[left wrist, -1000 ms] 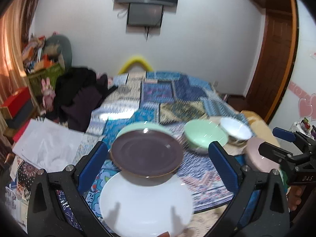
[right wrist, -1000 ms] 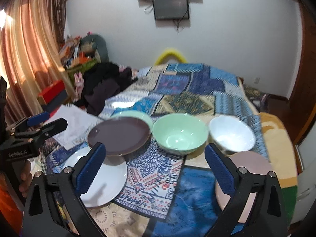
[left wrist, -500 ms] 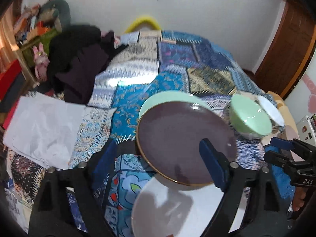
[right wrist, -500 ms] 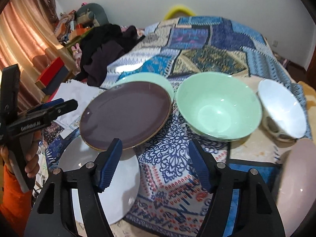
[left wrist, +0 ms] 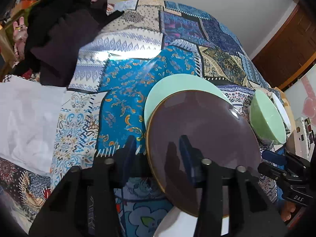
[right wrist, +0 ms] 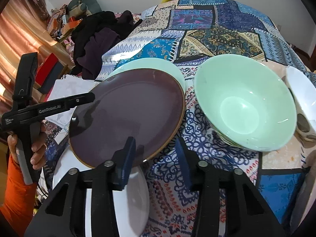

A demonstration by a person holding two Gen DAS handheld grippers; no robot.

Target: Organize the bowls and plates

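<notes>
A dark purple plate [left wrist: 201,144] [right wrist: 128,114] rests tilted on a mint green plate [left wrist: 177,85] [right wrist: 150,64] and overlaps a white plate [right wrist: 130,197] [left wrist: 167,223]. My left gripper [left wrist: 158,150] straddles the purple plate's near-left rim, one finger outside and one over the plate; its jaws stand partly closed with a gap. It also shows in the right wrist view [right wrist: 86,98]. My right gripper [right wrist: 156,150] is partly open at the purple plate's near edge, holding nothing. A mint green bowl [right wrist: 244,104] [left wrist: 266,122] and a white bowl [right wrist: 302,96] sit to the right.
Everything lies on a patchwork blue bedcover [left wrist: 138,75]. Dark clothes [right wrist: 98,37] are heaped at the back left. White paper [left wrist: 25,114] lies at the left. A pink plate's edge [right wrist: 308,177] shows at the far right.
Both grippers have dropped closer to the plates and narrowed their jaws. My left gripper has come around the purple plate's rim; my right has reached its near edge.
</notes>
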